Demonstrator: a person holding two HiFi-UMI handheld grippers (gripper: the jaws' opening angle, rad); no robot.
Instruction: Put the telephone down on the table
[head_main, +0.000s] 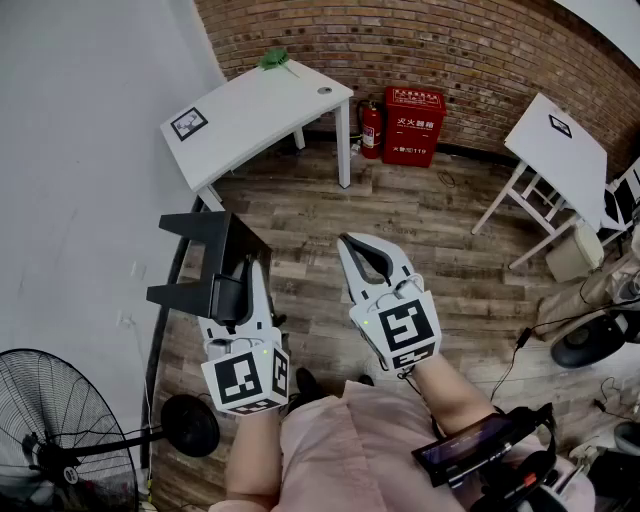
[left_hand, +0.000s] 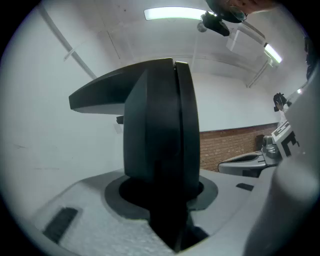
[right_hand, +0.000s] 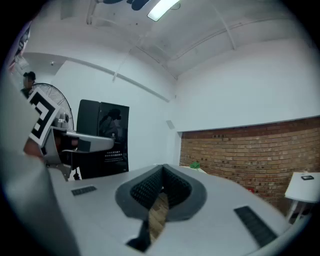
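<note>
The black telephone (head_main: 208, 252), a wedge-shaped block, is held out over the wooden floor at the left of the head view. My left gripper (head_main: 240, 288) is shut on it, its pads pressing the block's near end. Seen from the left gripper, the telephone (left_hand: 161, 130) stands upright between the jaws and fills the middle of the picture. My right gripper (head_main: 351, 246) hangs beside it to the right, shut with nothing in it; its ribbed pads (right_hand: 150, 186) meet. The white table (head_main: 262, 108) stands ahead, beyond the telephone.
A small green thing (head_main: 273, 59) lies at the table's far edge. A fire extinguisher (head_main: 371, 128) and a red cabinet (head_main: 413, 125) stand against the brick wall. A second white table (head_main: 562, 150) is at the right, a standing fan (head_main: 52, 432) at the lower left.
</note>
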